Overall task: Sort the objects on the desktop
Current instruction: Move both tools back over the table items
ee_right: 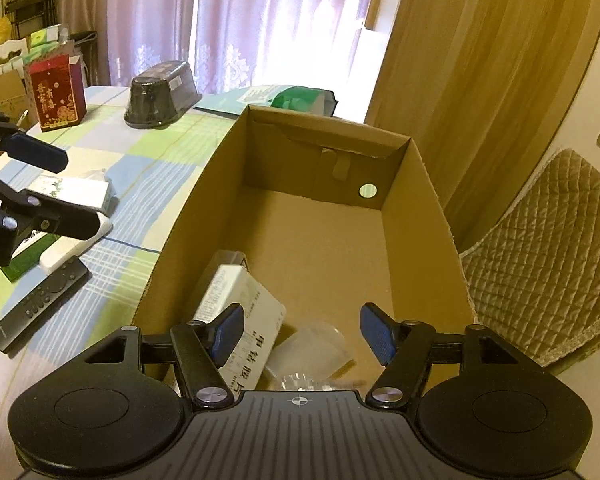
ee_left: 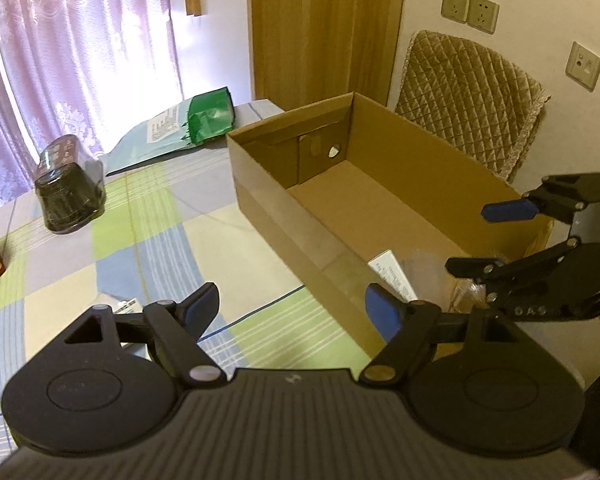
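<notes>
Checked tablecloth (ee_right: 148, 168) carried a cardboard box (ee_right: 420, 216) holding a white medicine carton (ee_right: 246, 300); the right gripper (ee_right: 302, 334) hovered spread over it, the left gripper (ee_left: 290, 308) spread, empty, near the box's left wall.

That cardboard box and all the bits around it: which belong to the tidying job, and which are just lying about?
Part of the job:
cardboard box
white medicine box and clear plastic bag, already inside
remote control, tissue pack, red box, on the table
both hand-held grippers, open

Just there:
quilted chair
curtains
wall sockets
</notes>
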`<state>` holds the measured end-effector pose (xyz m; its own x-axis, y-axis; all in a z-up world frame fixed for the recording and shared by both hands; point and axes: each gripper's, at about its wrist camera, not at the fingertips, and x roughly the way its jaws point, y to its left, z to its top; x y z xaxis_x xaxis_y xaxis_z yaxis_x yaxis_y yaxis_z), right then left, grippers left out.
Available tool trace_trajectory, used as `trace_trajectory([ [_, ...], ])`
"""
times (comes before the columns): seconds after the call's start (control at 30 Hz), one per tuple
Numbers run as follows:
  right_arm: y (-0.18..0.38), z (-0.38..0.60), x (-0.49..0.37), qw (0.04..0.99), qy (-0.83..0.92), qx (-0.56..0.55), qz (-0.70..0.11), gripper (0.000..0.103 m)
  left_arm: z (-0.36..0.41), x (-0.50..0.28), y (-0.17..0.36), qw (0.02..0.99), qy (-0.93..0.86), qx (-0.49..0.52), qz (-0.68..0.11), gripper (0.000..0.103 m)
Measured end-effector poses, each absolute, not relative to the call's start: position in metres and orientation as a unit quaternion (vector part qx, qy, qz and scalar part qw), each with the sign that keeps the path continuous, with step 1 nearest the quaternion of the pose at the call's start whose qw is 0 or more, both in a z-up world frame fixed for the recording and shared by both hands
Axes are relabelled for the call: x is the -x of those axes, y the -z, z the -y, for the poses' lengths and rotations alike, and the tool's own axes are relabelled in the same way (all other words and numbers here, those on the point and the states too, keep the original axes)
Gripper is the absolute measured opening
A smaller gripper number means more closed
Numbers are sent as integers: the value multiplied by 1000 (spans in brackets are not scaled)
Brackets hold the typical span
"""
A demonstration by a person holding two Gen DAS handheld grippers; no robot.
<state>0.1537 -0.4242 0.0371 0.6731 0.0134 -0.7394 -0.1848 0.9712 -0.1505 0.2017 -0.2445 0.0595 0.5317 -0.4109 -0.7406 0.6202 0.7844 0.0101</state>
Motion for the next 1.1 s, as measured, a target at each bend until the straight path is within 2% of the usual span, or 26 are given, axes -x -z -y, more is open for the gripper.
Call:
trace_trajectory([
  [0.3, -52, 409, -143, 915, -55, 107, -385, 68, 218, -188, -58, 866, 261, -160, -395, 81],
  [0.63, -78, 360, -124, 925, -99, 110, -351, 68, 149, -163, -51, 867, 206, -165, -422, 83],
  [1.1, -80, 283, -100, 917, -167, 130, -338, 68, 77, -135, -46, 872, 159, -146, -438, 85],
])
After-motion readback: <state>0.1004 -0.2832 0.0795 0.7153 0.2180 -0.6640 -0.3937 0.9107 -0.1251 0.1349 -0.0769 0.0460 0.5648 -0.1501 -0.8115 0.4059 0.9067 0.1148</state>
